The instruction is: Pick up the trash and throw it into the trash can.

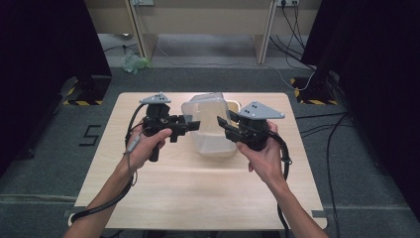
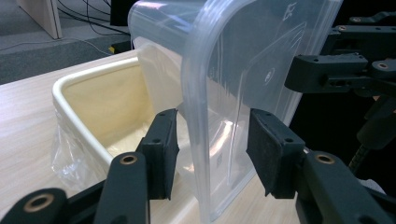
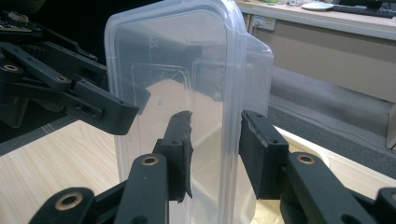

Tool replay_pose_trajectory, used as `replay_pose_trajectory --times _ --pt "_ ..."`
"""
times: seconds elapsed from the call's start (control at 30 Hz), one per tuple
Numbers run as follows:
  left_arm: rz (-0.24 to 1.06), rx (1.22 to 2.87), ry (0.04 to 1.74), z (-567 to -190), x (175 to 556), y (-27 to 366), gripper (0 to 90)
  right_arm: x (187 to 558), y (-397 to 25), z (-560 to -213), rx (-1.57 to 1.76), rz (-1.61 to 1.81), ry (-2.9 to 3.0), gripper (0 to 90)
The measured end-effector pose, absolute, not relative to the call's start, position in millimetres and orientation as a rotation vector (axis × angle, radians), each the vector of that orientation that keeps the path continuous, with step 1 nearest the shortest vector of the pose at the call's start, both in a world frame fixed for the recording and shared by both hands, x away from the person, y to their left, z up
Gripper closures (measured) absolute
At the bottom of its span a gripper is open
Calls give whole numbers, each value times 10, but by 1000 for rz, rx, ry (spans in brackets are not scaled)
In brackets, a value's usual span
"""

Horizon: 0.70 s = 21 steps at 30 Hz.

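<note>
Two hand-held grippers work a clear plastic box (image 1: 210, 124) standing on edge near the far middle of the table (image 1: 198, 198), its open side apparently turned toward the far edge. Behind it, partly inside its mouth, lies a cream tub (image 2: 93, 107) with a bag (image 2: 65, 149) around its outside. The left gripper (image 1: 190, 125) reaches in from the left; in the left gripper view its fingers (image 2: 161, 149) are spread, one on each side of the box's rim, with a gap visible at both pads, so the wall is straddled rather than pinched. The right gripper (image 1: 224, 124) comes from the opposite side; in the right gripper view its fingers (image 3: 180, 149) likewise bracket the rim, spread, the left pad close to or just touching the plastic, the right pad apart from it. The step in hand appears to be taking hold of the box at both side rims to lift or turn it over the tub. To do it well, close each pair squarely on the thick rim rather than the thin wall, which will likely flex; close both sides together so the box does not tip; then lift evenly, keeping the rim clear of the tub and its bag.
</note>
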<state>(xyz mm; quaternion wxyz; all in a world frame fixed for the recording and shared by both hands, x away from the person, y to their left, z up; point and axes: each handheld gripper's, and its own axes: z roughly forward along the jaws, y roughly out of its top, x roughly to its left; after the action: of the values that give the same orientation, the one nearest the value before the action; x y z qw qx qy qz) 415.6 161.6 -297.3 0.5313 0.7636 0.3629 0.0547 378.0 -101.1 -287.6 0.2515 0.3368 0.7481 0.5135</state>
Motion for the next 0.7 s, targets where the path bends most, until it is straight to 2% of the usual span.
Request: replay_pose_trajectory --times 0.7 --pt "192 1836 939 -2946 4651 1445 527 4290 -1043 -2884 938 1379 2003 641"
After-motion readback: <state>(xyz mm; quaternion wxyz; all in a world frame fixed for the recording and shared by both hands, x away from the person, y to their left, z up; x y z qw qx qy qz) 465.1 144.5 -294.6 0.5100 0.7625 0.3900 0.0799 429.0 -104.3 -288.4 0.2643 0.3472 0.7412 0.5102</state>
